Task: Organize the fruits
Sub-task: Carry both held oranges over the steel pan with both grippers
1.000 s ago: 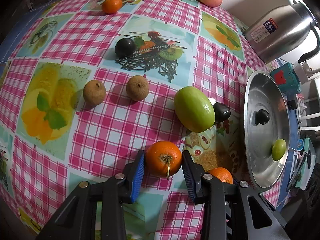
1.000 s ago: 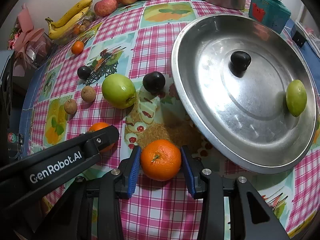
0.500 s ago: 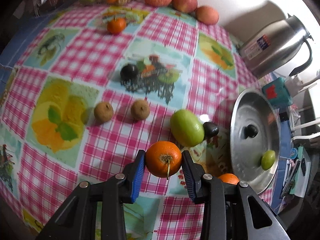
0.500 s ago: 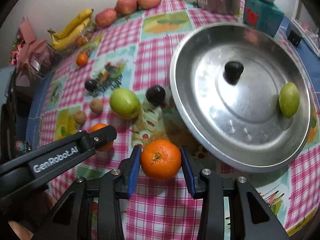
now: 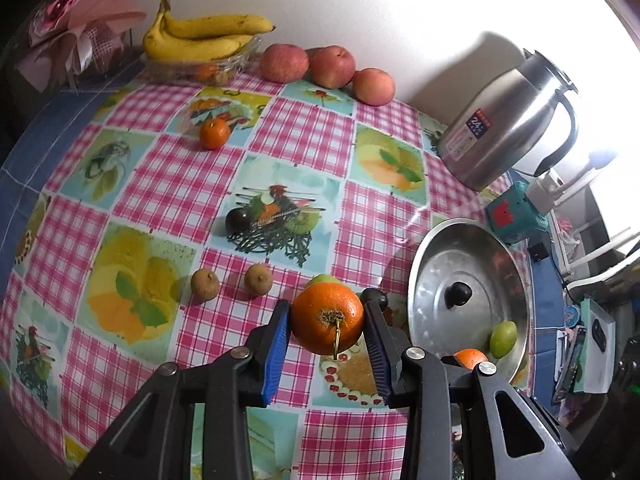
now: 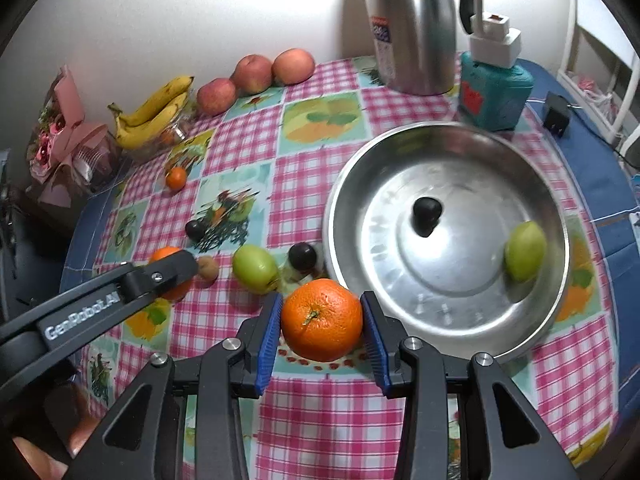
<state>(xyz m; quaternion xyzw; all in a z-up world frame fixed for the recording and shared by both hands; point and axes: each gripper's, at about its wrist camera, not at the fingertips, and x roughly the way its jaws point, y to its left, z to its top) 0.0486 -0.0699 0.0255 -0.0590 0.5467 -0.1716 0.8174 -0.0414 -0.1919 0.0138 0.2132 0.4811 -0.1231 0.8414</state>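
My left gripper (image 5: 326,320) is shut on an orange (image 5: 327,318) with a dry stem, held above the checked tablecloth. The right gripper (image 6: 322,320) is shut on a second orange (image 6: 322,320), also lifted off the table, just left of the upturned steel lid (image 6: 500,320). In the right wrist view the left gripper's arm (image 6: 100,300) reaches in from the left with its orange (image 6: 164,254) partly hidden. On the cloth lie a green apple (image 6: 255,268), a dark plum (image 6: 303,255), another plum (image 5: 237,220), two brown fruits (image 5: 205,285) and a small tangerine (image 5: 214,133).
A green fruit (image 6: 525,250) lies in the lid beside its black knob (image 6: 427,212). Bananas (image 5: 204,38) in a glass bowl and three peaches (image 5: 332,66) line the far wall. A steel kettle (image 5: 508,120) and a teal box (image 6: 494,94) stand at the back right.
Both grippers have risen with their oranges, and the table now looks farther away. More of the back wall, bananas and kettle has come into view.
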